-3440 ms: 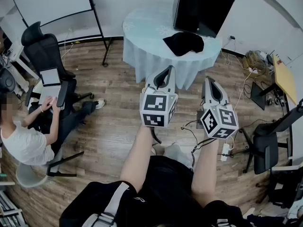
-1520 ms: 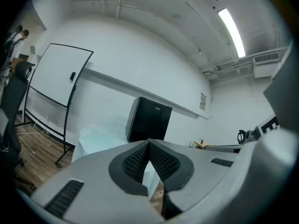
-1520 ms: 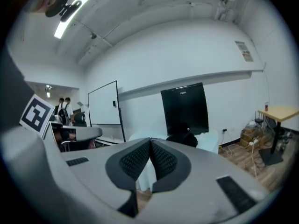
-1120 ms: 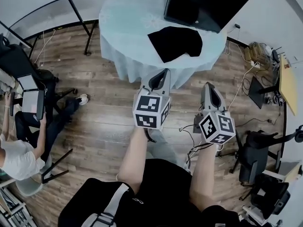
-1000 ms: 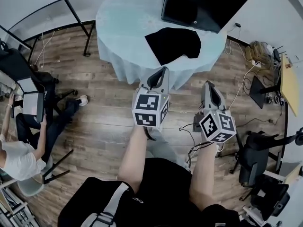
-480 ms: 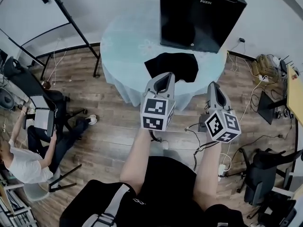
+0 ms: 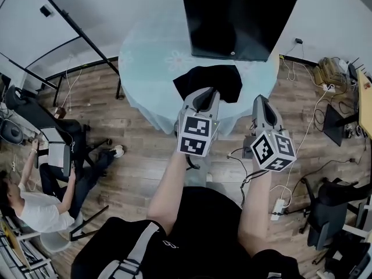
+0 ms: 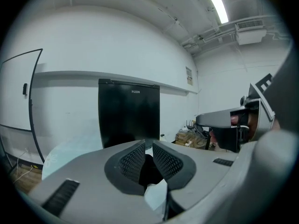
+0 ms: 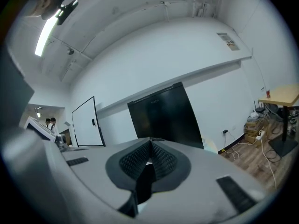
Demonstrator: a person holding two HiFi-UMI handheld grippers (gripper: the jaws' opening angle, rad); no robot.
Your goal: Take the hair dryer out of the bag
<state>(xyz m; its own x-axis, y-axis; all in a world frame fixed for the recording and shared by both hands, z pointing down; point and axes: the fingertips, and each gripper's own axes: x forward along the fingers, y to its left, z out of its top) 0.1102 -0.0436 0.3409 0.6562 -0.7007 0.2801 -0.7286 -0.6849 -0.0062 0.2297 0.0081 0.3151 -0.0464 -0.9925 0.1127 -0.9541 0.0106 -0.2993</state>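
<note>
A black fabric bag [image 7: 221, 79] lies crumpled on the near side of a round table with a pale blue cloth [image 7: 151, 45]. No hair dryer shows. My left gripper [image 7: 204, 92] points at the bag's near edge and overlaps it in the head view. Its jaws are opening, with a narrow gap between the pads [image 8: 135, 158] and nothing between them. My right gripper [image 7: 259, 99] hangs to the bag's right, over the table's edge. It is shut and empty, its pads [image 9: 161, 160] meeting at the tips.
A tall black cabinet [image 7: 235, 16] stands on the table behind the bag. A person sits on a chair [image 7: 40, 205] at the left, by a whiteboard stand [image 7: 75, 31]. Cables and a power strip [image 7: 278, 207] lie on the wooden floor, with an office chair [image 7: 331, 196] at the right.
Both grippers have come forward to the table, which now sits nearer and more centred in the head view. The left tip has reached the bag's near edge.
</note>
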